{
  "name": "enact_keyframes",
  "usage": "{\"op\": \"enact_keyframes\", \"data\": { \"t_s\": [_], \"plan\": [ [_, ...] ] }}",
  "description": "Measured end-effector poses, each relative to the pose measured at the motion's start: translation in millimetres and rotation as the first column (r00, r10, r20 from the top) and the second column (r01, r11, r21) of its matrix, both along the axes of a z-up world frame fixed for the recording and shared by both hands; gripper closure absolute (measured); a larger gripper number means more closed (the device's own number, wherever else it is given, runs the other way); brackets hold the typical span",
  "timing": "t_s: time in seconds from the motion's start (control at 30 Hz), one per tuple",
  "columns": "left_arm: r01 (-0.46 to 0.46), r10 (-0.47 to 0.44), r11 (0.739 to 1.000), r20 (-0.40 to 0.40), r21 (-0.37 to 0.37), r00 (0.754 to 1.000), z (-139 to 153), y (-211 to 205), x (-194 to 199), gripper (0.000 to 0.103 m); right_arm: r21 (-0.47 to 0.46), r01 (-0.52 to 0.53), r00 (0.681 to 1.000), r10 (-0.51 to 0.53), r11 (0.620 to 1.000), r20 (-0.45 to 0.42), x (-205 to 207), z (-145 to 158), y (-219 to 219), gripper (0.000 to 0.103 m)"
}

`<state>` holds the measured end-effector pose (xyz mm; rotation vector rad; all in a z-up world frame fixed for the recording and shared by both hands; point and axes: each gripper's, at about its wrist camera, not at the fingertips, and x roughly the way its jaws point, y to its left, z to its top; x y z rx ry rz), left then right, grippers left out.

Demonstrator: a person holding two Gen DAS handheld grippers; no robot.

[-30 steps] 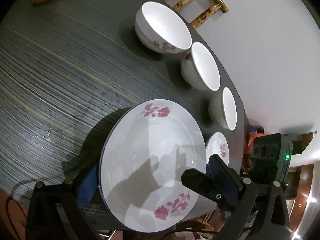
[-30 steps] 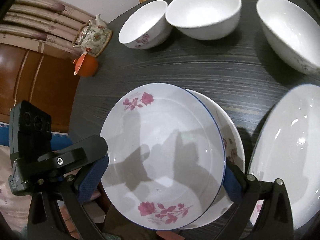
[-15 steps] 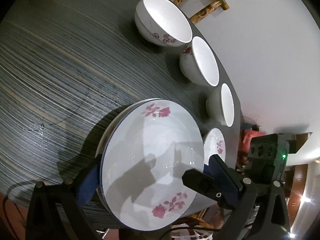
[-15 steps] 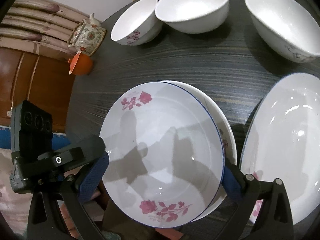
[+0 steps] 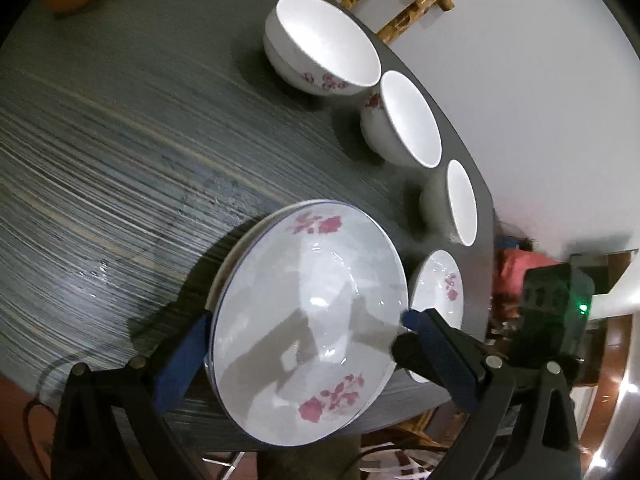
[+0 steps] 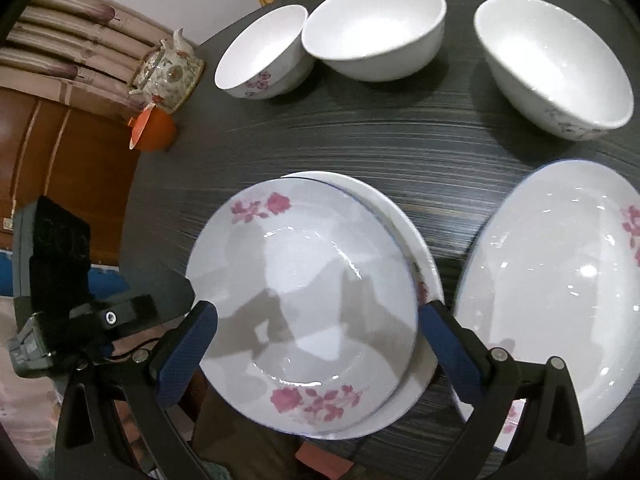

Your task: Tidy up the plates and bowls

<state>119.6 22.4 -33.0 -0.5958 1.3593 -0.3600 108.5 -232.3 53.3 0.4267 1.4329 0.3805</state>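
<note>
A: Left wrist view: what has the left gripper (image 5: 305,330) got?

B: Its 2 blue-padded fingers (image 5: 182,354) are spread wide against opposite rims of a rose-patterned plate (image 5: 308,308), which lies on a second plate (image 5: 230,256) showing at the far-left edge. I cannot tell whether it presses or merely touches.

A: And beyond the tips?

B: 3 white bowls (image 5: 320,44) in a row ahead and rightward along the dark table (image 5: 100,140), with a small saucer (image 5: 438,284) just right of the right finger.

A: Right wrist view?

B: The right gripper (image 6: 318,320) likewise spans a floral plate (image 6: 304,300) stacked on another plate (image 6: 416,248). A third plate (image 6: 552,292) sits just right; 3 bowls (image 6: 376,28) lie ahead, a teapot (image 6: 168,72) far left.
</note>
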Motion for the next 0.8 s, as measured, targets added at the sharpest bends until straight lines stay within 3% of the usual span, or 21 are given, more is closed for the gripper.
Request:
{"op": "enact_keyframes", "data": {
  "t_s": [0.13, 0.3, 0.5, 0.7, 0.8],
  "plan": [
    [-0.003, 0.001, 0.999, 0.033, 0.051, 0.999, 10, 1, 0, 0.000, 0.004, 0.018, 1.000, -0.018, 1.000, 0.024, -7, 11, -11, 0.001],
    [0.002, -0.028, 0.988, 0.169, 0.156, 0.985, 45, -3, -7, 0.000, 0.019, 0.054, 0.997, -0.055, 0.998, 0.053, -15, 25, -28, 0.000],
    [0.057, -0.071, 0.996, 0.202, 0.073, 0.977, 66, -24, -9, 0.000, 0.015, 0.126, 0.989, -0.127, 0.992, 0.081, -30, 41, -61, 0.000],
    [0.185, -0.172, 0.981, 0.164, -0.067, 0.971, 61, -75, 13, 0.000, -0.023, 0.218, 0.973, -0.216, 0.976, 0.086, -51, 45, -113, 0.000],
    [0.219, -0.208, 0.973, 0.134, -0.070, 0.969, 55, -102, 25, 0.000, -0.027, 0.283, 0.958, -0.280, 0.959, 0.066, -62, 37, -144, 0.000]
  ]
}}
